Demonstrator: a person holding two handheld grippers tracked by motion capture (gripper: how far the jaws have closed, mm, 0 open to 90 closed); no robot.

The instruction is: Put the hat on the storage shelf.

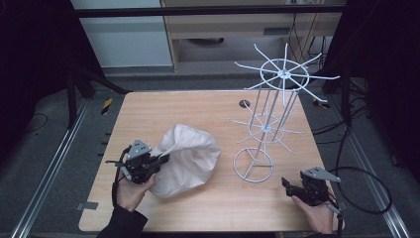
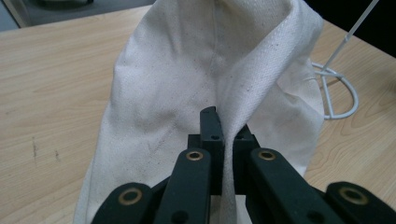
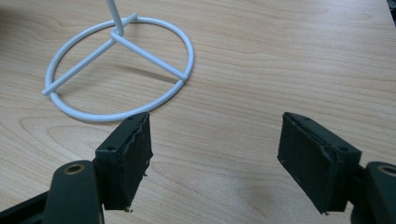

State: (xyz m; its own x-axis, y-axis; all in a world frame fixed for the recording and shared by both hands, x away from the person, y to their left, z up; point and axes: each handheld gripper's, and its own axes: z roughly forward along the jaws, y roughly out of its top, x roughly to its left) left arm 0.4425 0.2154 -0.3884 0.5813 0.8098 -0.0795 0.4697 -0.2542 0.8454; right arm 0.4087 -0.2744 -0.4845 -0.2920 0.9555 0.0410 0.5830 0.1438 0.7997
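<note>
A cream cloth bag lies bunched on the wooden table, left of centre. My left gripper is shut on a fold at the bag's left edge; in the left gripper view the fabric rises from between the closed jaws and hangs lifted. A white wire rack with spoke arms stands to the right, and its ring base shows in the right gripper view. My right gripper rests low near the table's front right corner, jaws wide apart with nothing between them.
A small dark disc sits on the table behind the rack. Cables trail off the right side of the table. Metal rails run along the floor at the left.
</note>
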